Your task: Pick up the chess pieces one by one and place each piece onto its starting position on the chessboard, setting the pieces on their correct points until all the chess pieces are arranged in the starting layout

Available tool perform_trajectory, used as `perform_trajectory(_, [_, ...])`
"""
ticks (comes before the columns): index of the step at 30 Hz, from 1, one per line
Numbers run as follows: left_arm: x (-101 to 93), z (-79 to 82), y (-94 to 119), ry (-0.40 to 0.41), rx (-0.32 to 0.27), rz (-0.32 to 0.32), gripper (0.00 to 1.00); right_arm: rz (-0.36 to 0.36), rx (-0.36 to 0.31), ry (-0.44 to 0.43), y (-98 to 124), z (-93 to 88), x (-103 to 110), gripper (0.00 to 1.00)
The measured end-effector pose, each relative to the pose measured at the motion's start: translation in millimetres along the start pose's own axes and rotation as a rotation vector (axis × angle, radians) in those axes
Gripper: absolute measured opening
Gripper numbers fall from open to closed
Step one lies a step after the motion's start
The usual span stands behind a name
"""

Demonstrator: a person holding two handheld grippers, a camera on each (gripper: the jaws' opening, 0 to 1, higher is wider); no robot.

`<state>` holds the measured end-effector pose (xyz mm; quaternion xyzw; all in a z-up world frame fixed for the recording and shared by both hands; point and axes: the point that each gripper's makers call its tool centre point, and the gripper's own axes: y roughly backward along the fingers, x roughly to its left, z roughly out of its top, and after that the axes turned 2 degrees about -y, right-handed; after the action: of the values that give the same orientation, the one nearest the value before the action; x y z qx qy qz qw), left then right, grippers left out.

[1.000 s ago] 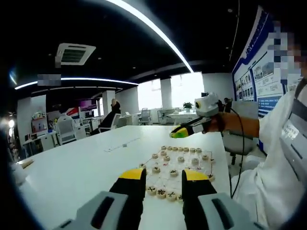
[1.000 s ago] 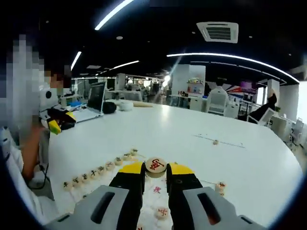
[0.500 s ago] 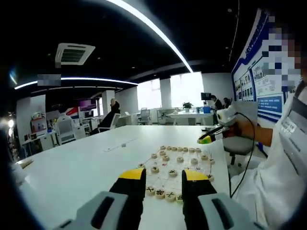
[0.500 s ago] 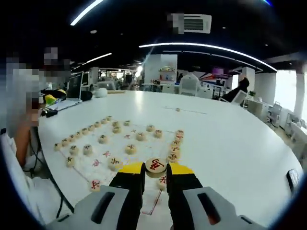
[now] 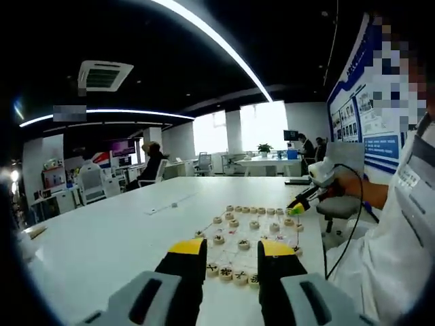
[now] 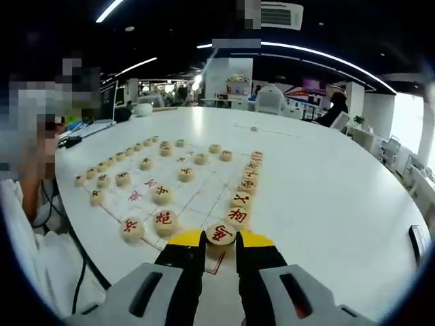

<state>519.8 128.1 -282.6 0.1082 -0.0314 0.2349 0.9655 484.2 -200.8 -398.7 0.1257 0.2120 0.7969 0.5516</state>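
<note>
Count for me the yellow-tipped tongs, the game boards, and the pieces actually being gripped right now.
tongs: 2 (left tongs, right tongs)
chessboard: 1
gripped piece: 1, red-lettered, in the right tongs
Total: 4

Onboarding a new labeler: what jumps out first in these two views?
In the right gripper view, the right gripper is shut on a round pale wooden chess piece with a red character, low over the near corner of the white chessboard sheet with its rows of discs. In the left gripper view, the left gripper hangs open over the big white round table, black-character pieces between its yellow tips.
</note>
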Motion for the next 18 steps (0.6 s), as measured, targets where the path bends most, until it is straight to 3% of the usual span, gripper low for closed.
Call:
perform_trajectory(5, [0.5,0.5,0,0.001,-0.003,0.003,0.32,0.0,0.006,-0.02,-1,-4.5,-3,0.22])
perform_trajectory(7, [-0.3,0.3,-1,-0.001,-0.002,0.0,0.32,-0.015,0.011,-0.019,-1,-6.9,-9,0.36])
perform_trajectory(9, [-0.9,0.4,-1,-0.001,-0.002,-0.002,0.32,-0.016,0.005,-0.03,1,-6.7,-11,0.38])
perform_trajectory(18, [-2.2,0.2,-3,-0.002,0.001,-0.002,0.32,-0.038,-0.092,-0.055,16,26.6,-14,0.44])
